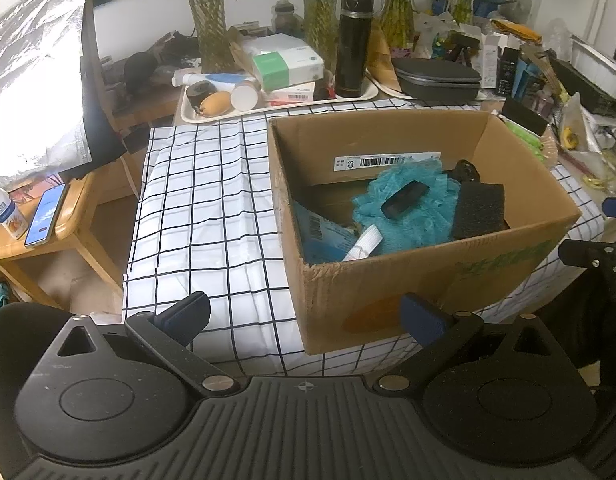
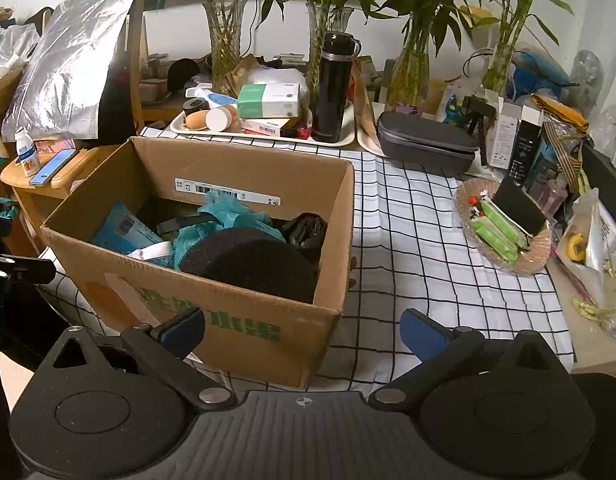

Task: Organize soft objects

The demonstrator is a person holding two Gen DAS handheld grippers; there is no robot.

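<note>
Left gripper (image 1: pixel 306 314): jaws spread wide, nothing between them; it hovers low in front of the cardboard box, near its front left corner.
Right gripper (image 2: pixel 304 330): jaws also wide apart and empty; it hangs just before the box's front right corner.
Cardboard box (image 1: pixel 427 276): open-topped, standing on the checked cloth (image 1: pixel 212 208) that covers the tabletop; green print on its front face, a barcode label on the inner back wall.
Teal mesh puff (image 1: pixel 411 208): inside the box, roughly in the middle, with a small black oblong piece lying on top of it.
Black sponge block (image 1: pixel 479 210): inside the box, leaning at the right side against the puff.
Blue packet (image 1: pixel 323 236): in the box's left part, with a white strap beside it.
Black flask (image 1: pixel 352 44): upright on a tray behind the box.
Glass dish (image 2: pixel 503 228): right of the box, well apart, holding green packets and a black pad.
</note>
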